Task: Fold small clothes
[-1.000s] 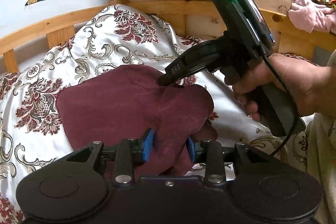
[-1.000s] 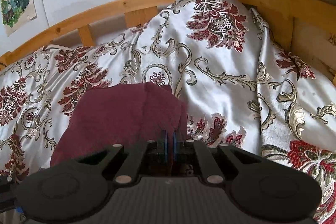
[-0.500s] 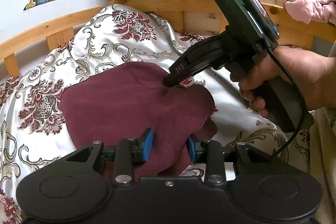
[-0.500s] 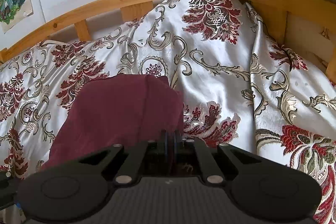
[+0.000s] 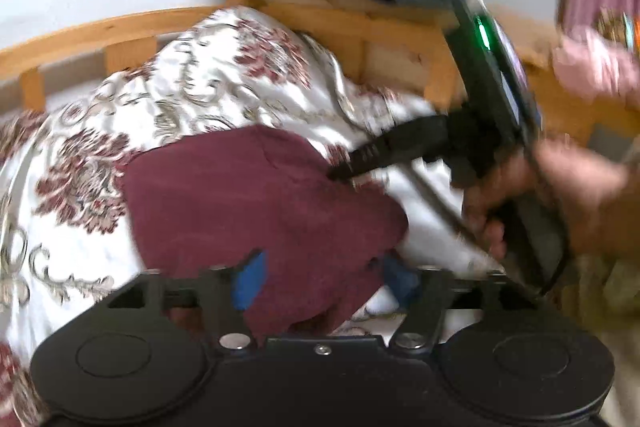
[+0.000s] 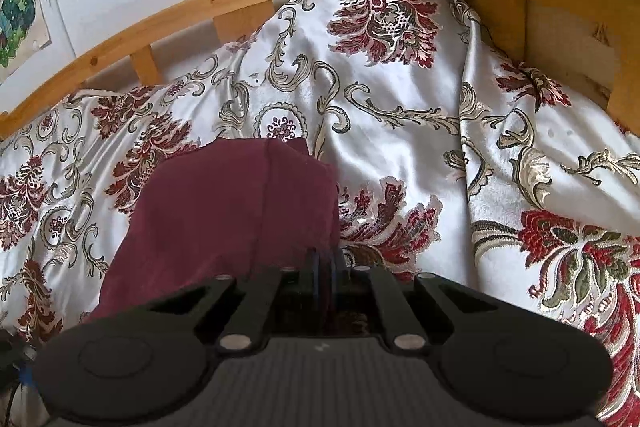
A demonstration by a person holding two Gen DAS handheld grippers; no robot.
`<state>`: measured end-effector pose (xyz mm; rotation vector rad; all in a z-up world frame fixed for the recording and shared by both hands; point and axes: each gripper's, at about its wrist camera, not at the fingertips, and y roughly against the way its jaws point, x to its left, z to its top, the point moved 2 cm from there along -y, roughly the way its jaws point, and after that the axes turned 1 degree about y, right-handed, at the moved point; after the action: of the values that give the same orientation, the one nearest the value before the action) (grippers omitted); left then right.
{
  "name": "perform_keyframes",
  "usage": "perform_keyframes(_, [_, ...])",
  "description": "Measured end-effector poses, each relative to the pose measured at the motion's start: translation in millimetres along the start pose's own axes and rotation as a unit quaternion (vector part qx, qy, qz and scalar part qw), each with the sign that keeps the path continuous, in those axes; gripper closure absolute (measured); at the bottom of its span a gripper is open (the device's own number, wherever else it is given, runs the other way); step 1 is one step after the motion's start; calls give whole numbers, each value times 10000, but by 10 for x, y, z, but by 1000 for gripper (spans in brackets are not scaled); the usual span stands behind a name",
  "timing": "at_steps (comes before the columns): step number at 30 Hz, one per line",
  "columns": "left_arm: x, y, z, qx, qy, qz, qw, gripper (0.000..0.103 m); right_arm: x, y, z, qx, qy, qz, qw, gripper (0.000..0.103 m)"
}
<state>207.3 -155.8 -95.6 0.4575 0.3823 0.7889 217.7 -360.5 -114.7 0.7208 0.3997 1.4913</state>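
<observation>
Left hand-held gripper (image 5: 324, 277) letting go, right hand-held gripper (image 6: 325, 269) clamped on the cloth (image 5: 256, 203).

Near: left jaws have just been opening, now spread, the cloth's near corner loose between the pads, frame blurred. Right jaws are pressed together on the cloth's right edge. One maroon cloth, flat on the bedspread (image 6: 400, 155), stretching ahead and left of both grippers, long axis running away from them. Left is nearer the loose corner. Far: one wooden bedframe (image 6: 160, 27).
</observation>
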Motion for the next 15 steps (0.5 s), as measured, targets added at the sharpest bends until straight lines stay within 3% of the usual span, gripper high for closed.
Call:
perform_keyframes(4, [204,180,79,-273,535,103,9981,14,29,4,5,45,116,-73,9999,99])
perform_keyframes(7, [379,171,115,-268,874,482,9946,8,63,25,3,99,233,-126,9996,99])
perform_keyframes(12, [744,44,30,153,1840,794,9796,10,-5,79,7,19,-3,30,10000,99])
perform_keyframes(15, [934,-70,-68,497,2368,695,9678,12,-130,51,81,-146,-275,282,9991,95])
